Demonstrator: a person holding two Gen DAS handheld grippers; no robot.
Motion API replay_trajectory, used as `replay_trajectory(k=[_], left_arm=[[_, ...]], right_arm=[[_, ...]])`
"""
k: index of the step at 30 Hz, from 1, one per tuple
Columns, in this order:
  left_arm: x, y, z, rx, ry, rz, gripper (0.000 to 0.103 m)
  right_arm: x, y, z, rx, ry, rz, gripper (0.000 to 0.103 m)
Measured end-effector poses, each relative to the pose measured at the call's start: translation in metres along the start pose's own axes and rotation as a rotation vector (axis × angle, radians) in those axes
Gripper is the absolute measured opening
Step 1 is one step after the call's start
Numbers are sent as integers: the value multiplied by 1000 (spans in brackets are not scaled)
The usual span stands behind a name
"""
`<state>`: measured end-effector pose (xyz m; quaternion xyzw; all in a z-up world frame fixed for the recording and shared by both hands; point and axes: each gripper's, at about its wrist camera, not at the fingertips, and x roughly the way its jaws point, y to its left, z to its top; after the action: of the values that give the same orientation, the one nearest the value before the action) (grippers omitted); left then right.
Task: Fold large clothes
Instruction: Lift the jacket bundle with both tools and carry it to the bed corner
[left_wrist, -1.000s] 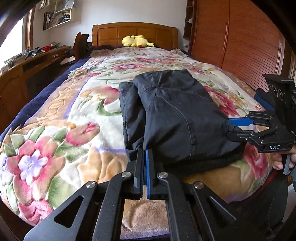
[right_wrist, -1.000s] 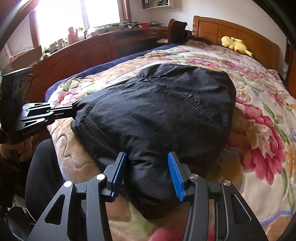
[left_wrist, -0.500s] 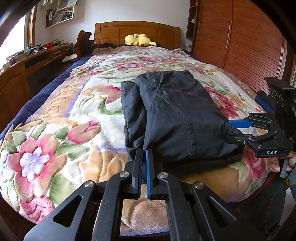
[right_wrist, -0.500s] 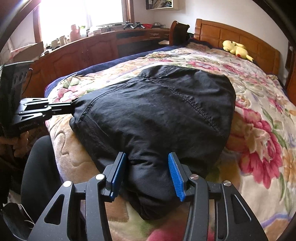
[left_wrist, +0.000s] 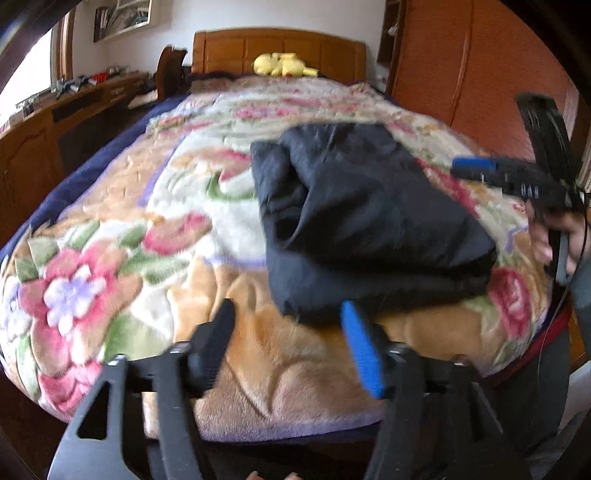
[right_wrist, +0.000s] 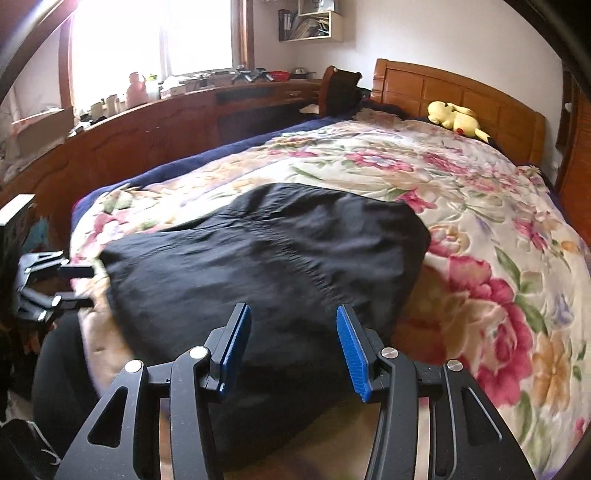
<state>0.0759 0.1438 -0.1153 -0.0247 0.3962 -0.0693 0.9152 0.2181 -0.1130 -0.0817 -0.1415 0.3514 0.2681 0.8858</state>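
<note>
At the centre of the left wrist view, the folded black garment (left_wrist: 369, 221) lies on the floral blanket (left_wrist: 110, 258), near the foot of the bed. Left gripper (left_wrist: 291, 332): fingers wide apart, holding nothing, just short of the garment's near edge. Right gripper (right_wrist: 291, 339): blue pads (right_wrist: 351, 354) apart, empty, with the garment's near edge between and beyond them. Upper centre of the same frame: yellow plush toy (left_wrist: 282, 64) against the wooden headboard (left_wrist: 277, 44). Image blurred.
</note>
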Motion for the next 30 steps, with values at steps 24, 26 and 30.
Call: replay_trajectory(k=[24,26,30], left_arm=[[31,14,16,-59,36,48,80],[29,15,17,-69,23,35,80],[26,14,15,-69,-1,7,79]], right_arm=[[132,-83,37,107,98,-44,81],[139,-88,38,115,109,-32,84],[155,-94,39,157,144,10,91]])
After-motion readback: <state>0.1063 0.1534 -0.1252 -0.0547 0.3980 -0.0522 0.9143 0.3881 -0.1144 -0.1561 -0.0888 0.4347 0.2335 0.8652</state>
